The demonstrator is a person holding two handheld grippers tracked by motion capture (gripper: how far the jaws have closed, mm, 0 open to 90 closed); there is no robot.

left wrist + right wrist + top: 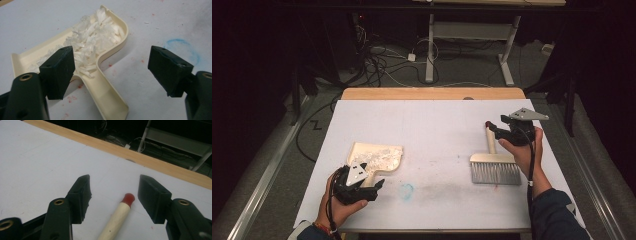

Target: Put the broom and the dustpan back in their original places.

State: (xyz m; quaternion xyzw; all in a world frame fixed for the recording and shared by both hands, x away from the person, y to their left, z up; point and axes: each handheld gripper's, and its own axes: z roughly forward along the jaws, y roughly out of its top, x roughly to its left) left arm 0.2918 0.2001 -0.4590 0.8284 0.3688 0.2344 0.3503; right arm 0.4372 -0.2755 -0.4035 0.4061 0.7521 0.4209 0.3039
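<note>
Altogether one dustpan (377, 159) of shreds, one brush (493, 165), two hand-held grippers, left (111, 68) and right (113, 195), both spread.

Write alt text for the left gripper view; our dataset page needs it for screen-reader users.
A cream dustpan heaped with white shreds lies on a white table, its handle running between the open jaws of the left gripper, which do not press on it. A faint blue ring and small red specks mark the table.
</note>
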